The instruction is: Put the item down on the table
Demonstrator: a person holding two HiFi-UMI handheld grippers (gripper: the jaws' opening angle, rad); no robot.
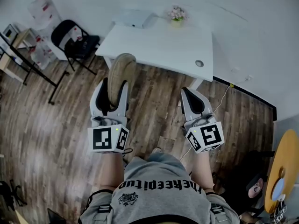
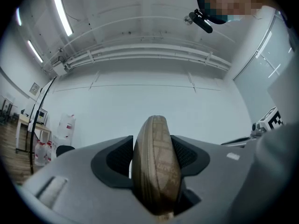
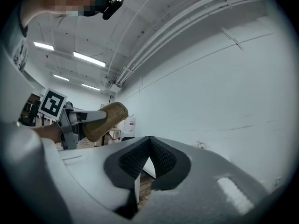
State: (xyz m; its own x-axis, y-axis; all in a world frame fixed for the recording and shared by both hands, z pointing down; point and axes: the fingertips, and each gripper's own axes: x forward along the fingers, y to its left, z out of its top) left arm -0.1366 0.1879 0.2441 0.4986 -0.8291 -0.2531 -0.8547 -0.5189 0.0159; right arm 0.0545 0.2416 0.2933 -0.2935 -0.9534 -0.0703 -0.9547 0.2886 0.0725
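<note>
One wooden floor (image 1: pixel 56 125) fills most of the head view. One white worktop (image 1: pixel 159 45) stands ahead of the person, against the pale wall. One black folding chair (image 1: pixel 74 41) stands just beside the worktop's left edge, and part of one round yellow table (image 1: pixel 286 162) shows at the far right.

There are two tools, both held out above the floor, short of the worktop's near edge. The left tool (image 1: pixel 113 85) is clenched on the one tan oblong item (image 1: pixel 120 69). Its two dark pads press on the item's sides, and the item stands on edge between them, jutting past the tips toward the worktop's near left corner. The item is in the air, not on the worktop. The right tool (image 1: pixel 189 92) is closed, its pads meeting at the tips with nothing between them.

On the worktop, along its far edge, lie one white box (image 1: pixel 135 18) near the far left corner and one small pot of flowers (image 1: pixel 176 16) just beside it.
</note>
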